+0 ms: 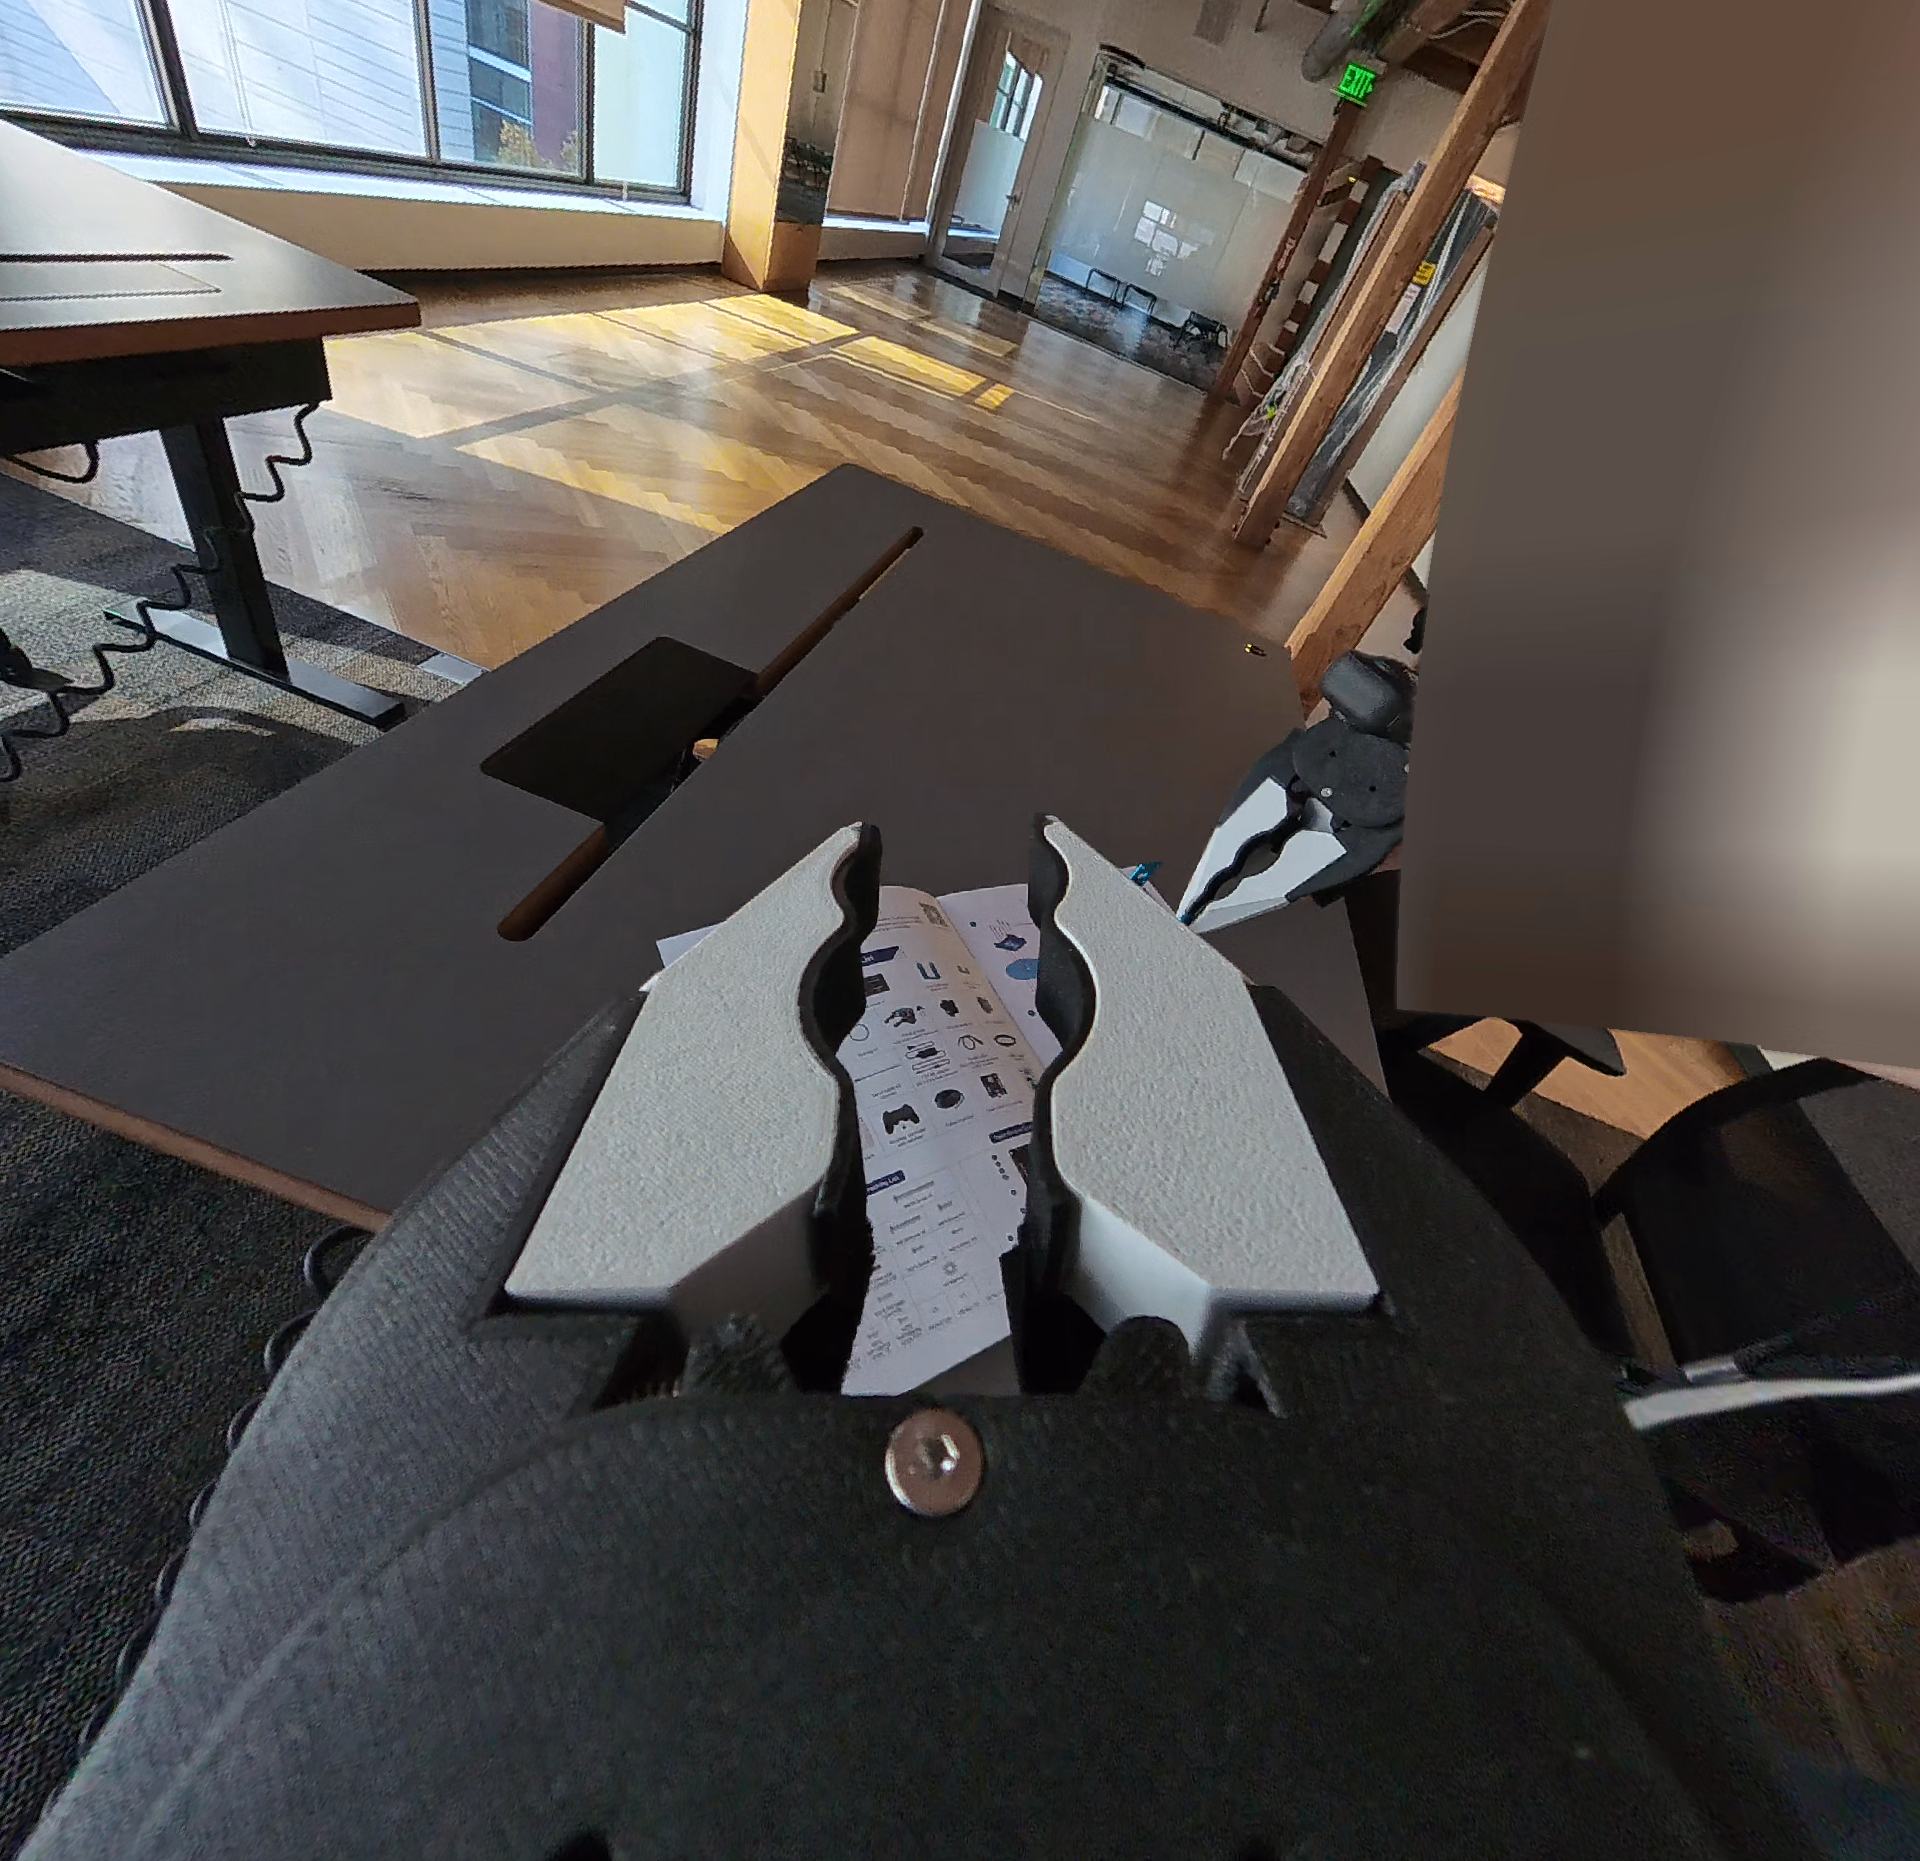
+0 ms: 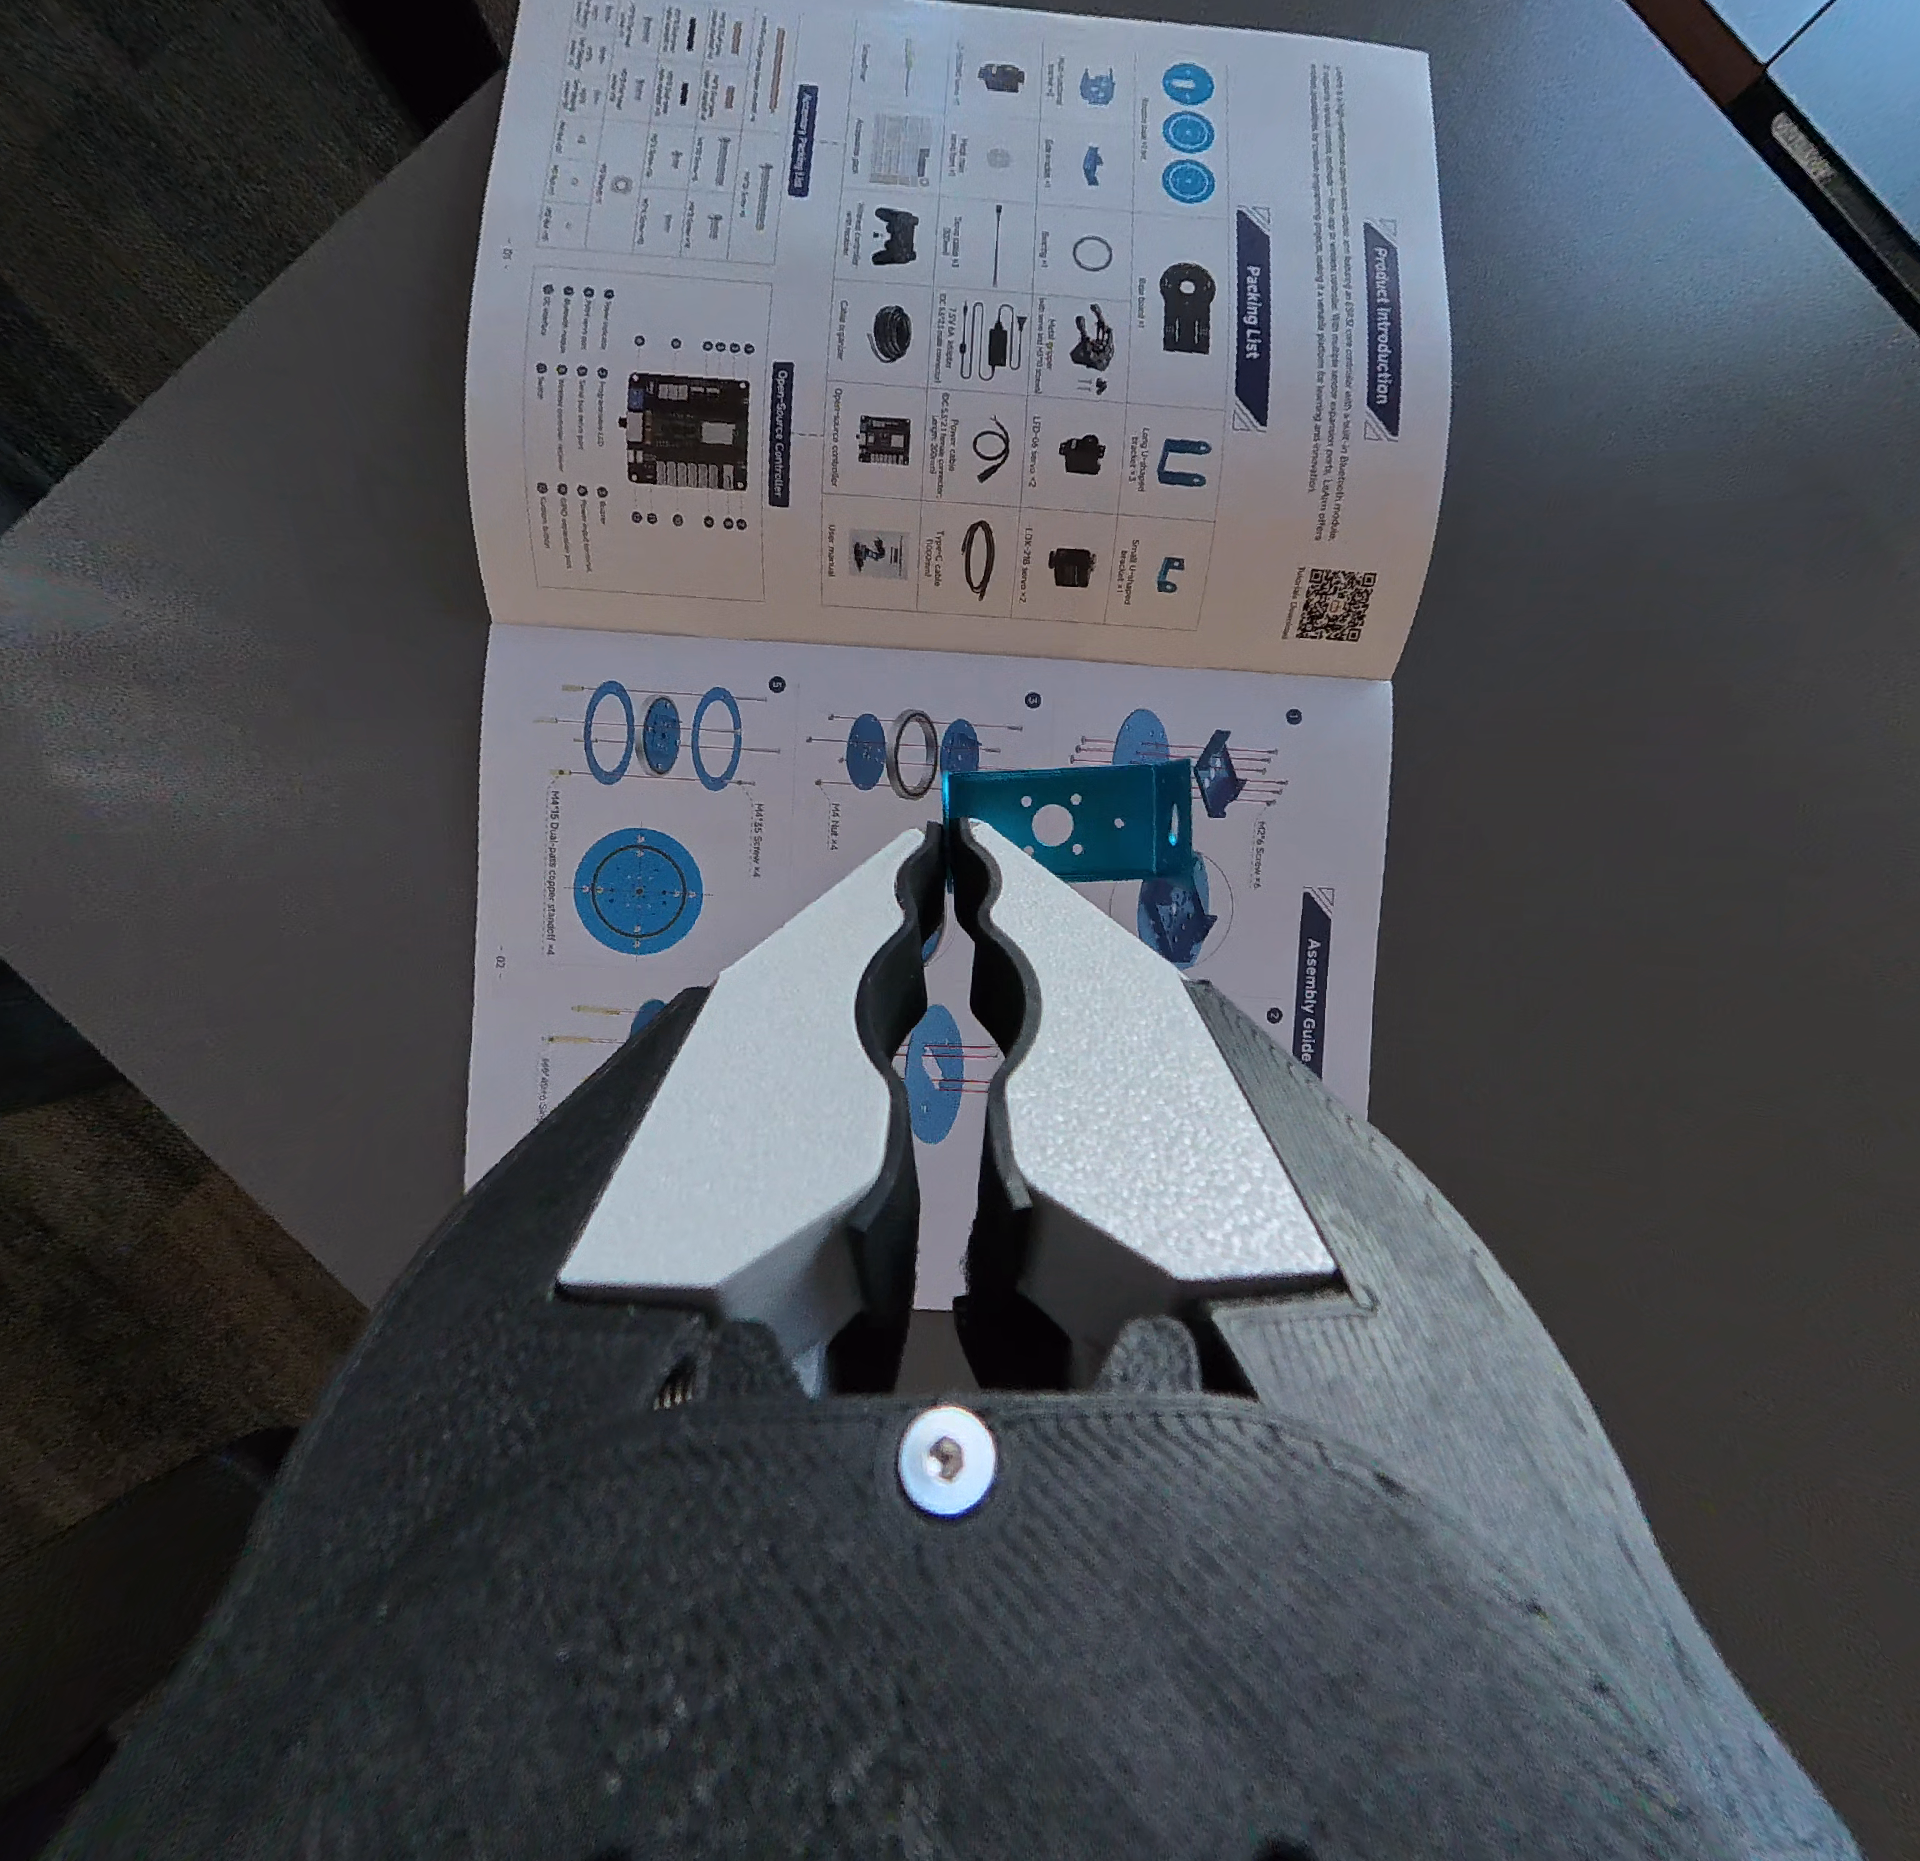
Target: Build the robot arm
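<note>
Right tongs [image 2: 948, 826] are clamped on a blue bracket [image 2: 1081, 822], lifted over the open booklet [image 2: 935, 357] — left tongs [image 1: 954, 835] apart, empty, above the tabletop [image 1: 312, 928].

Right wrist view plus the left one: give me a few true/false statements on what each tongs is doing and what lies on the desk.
1. The right tongs is shut on a blue bracket. True.
2. The left tongs grips the booklet. False: it is open and holds nothing; the booklet only shows through the gap between its fingers.
3. The booklet lies open on the dark desk. True.
4. The bracket lies flat on the bare desk beside the booklet. False: it is pinched at one end and appears over the booklet's lower page.
5. The bracket has holes in its face. True.
6. The bracket is red. False: it is blue.
</note>
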`<action>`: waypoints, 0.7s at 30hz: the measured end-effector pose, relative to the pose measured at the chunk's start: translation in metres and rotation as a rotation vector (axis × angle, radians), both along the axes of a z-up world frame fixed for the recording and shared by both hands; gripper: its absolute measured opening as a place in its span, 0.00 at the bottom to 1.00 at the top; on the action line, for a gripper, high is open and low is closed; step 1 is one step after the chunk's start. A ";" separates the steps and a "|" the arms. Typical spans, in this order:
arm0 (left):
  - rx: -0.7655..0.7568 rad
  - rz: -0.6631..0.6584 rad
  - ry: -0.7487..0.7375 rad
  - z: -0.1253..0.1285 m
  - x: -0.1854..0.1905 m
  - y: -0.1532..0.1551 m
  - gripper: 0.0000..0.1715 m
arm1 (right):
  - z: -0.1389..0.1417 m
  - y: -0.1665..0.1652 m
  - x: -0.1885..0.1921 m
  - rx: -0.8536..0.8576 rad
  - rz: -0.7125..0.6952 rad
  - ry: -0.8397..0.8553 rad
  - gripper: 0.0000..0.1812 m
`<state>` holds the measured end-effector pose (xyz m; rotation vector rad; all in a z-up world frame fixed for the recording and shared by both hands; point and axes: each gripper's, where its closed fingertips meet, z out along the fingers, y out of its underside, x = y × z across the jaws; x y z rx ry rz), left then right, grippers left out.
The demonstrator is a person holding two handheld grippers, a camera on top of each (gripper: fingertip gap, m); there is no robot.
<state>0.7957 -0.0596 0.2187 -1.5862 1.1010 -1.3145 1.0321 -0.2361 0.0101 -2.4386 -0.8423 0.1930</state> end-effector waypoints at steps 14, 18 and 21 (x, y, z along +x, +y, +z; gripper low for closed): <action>-0.110 0.527 -0.080 0.017 -0.177 -0.121 0.16 | 0.172 0.031 -0.233 0.355 0.411 0.296 0.00; -0.131 0.705 -0.034 0.016 -0.252 -0.181 0.17 | 0.173 0.027 -0.346 0.313 0.660 0.386 0.00; -0.083 0.866 0.013 0.028 -0.320 -0.220 0.18 | 0.172 0.014 -0.435 0.278 0.810 0.386 0.00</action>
